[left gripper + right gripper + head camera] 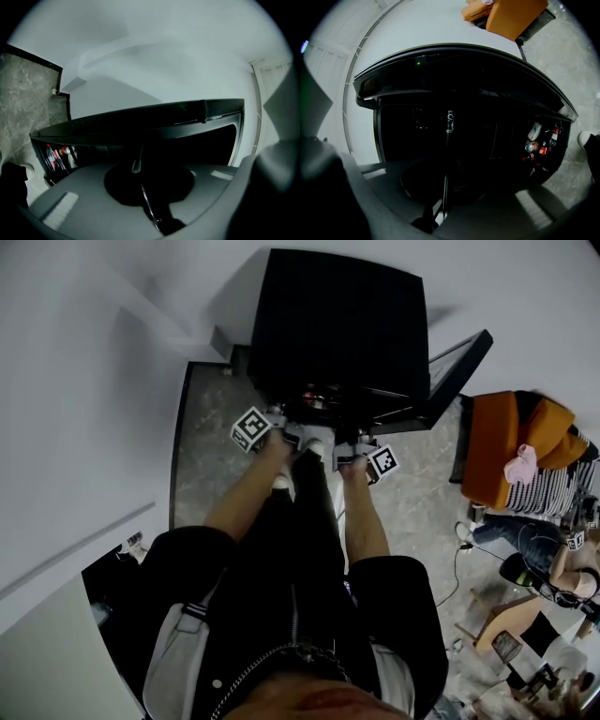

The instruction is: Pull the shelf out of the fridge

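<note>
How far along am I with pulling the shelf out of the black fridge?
Done: the black fridge has its door standing open. In hand: the left gripper and the right gripper both look shut on the thin shelf, seen edge-on. Left: the shelf's far end sits inside the dark interior, so it is not yet drawn clear.

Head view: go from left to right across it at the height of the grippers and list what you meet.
Grey floor → left gripper → right gripper → open fridge door → orange chair
</note>
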`<act>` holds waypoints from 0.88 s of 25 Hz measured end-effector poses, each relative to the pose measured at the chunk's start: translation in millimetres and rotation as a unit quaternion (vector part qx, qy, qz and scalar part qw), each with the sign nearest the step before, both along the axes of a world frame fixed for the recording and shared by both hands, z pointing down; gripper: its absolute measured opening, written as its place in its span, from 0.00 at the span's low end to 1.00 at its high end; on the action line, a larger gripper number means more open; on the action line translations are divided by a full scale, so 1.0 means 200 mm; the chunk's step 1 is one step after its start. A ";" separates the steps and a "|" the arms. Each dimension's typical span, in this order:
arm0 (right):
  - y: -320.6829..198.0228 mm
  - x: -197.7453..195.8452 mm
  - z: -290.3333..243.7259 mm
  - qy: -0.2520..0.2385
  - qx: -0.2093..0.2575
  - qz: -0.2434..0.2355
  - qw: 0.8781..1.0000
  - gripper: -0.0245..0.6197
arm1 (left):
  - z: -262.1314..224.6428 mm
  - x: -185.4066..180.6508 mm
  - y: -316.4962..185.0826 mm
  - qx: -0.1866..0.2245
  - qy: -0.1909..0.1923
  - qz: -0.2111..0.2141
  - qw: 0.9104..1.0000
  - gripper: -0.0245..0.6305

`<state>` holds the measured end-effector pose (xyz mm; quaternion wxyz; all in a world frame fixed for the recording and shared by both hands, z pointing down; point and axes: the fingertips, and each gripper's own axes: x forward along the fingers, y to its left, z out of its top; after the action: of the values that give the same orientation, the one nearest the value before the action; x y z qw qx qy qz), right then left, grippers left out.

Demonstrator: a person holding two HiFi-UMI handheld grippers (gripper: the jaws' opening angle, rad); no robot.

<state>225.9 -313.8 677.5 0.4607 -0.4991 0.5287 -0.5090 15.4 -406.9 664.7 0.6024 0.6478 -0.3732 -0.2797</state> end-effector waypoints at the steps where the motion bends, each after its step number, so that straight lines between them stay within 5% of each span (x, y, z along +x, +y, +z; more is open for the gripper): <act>1: 0.00 0.00 0.00 0.000 0.003 -0.003 1.000 0.07 | 0.01 0.00 0.00 -0.003 0.004 -0.001 1.000 0.09; 12: -0.03 0.13 0.02 0.009 0.008 0.005 1.000 0.09 | 0.00 -0.01 0.08 0.001 0.077 -0.003 0.997 0.07; 22: -0.07 0.19 0.01 -0.016 0.034 -0.022 0.999 0.05 | -0.04 -0.02 0.14 0.016 0.082 0.019 0.996 0.07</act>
<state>263.1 -328.6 679.7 0.4747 -0.4629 0.5493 -0.5086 11.2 -378.6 657.7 0.6262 0.6388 -0.3055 -0.3263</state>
